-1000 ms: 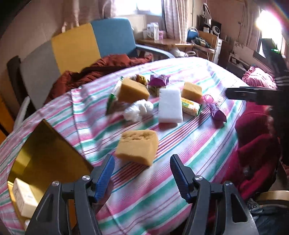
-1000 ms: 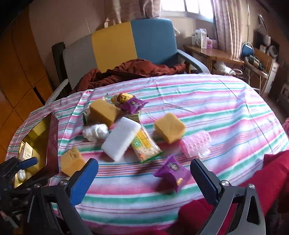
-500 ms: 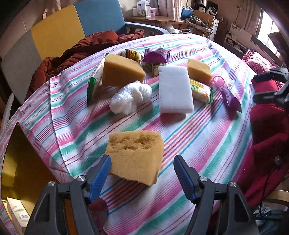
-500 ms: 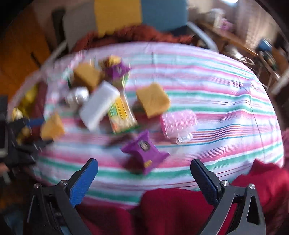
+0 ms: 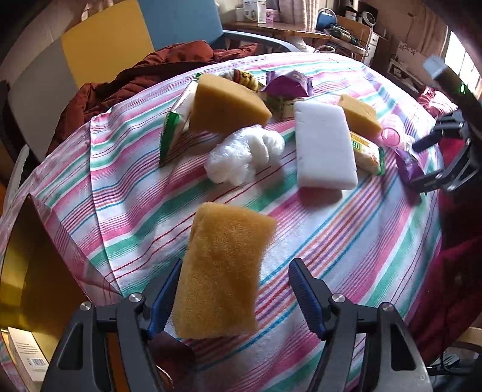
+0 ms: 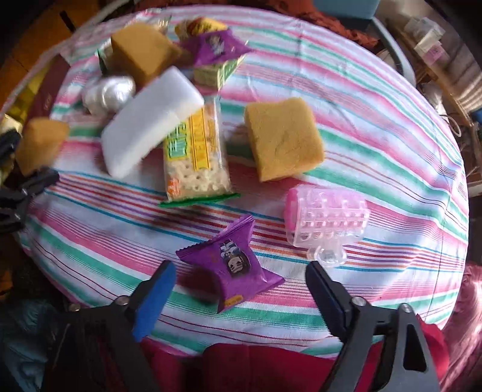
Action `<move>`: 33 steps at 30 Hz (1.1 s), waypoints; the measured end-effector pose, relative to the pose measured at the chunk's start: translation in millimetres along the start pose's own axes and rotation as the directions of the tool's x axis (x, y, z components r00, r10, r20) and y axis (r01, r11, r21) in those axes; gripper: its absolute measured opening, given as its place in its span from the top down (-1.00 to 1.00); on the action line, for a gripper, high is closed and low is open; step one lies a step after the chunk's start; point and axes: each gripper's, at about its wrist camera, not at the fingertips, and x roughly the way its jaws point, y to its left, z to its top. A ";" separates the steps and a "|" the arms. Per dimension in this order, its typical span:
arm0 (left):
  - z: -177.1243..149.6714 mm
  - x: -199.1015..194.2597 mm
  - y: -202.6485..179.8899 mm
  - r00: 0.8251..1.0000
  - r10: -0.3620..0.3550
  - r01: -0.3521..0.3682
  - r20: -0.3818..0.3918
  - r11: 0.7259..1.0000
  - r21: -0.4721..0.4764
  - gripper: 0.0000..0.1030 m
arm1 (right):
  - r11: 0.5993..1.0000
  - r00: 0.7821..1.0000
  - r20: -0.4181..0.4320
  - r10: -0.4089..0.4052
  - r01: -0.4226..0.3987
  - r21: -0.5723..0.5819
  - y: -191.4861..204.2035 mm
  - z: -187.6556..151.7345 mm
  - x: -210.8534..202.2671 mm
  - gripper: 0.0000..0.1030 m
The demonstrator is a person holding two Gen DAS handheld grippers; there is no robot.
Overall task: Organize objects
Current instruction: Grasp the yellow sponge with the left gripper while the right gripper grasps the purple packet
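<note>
**Both tongs spread over the striped table, sponge and purple packet between the tips**

A round table (image 5: 346,241) under a cloth striped pink, green and white fills both views. Behind it at 12 o'clock stands a chair with grey, yellow and blue panels (image 5: 105,45), a rust-red quilted jacket (image 5: 168,66) heaped on it; a cluttered wooden side desk (image 5: 286,27) sits at 1 o'clock by the curtains. A gold-lined open box (image 5: 33,265) lies at the table's 8 o'clock edge.

No brand name can be read: the clear-and-yellow packet of ring-shaped snacks (image 6: 195,153) carries green lettering, too blurred to read, and the purple foil snack packet (image 6: 232,265) shows a cartoon figure.

The left tongs (image 5: 233,295) stand apart around the near tan rectangular sponge (image 5: 223,268), one pad beside its left edge; contact cannot be told. Half a second ago the sponge lay ahead of the tips. The right tongs (image 6: 241,289) are apart too, the purple packet between them, and have come lower and closer. At 12 o'clock lie a white foam block (image 5: 323,147), a crumpled white plastic wad (image 5: 244,153) and a pink ridged plastic roller (image 6: 327,217).
</note>
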 end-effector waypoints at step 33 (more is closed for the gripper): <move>-102.4 -160.2 144.3 0.917 0.199 0.030 0.344 0.829 -0.559 0.16 | 0.903 0.844 0.397 0.359 -0.207 -0.376 226.9 42.2 -125.6 0.31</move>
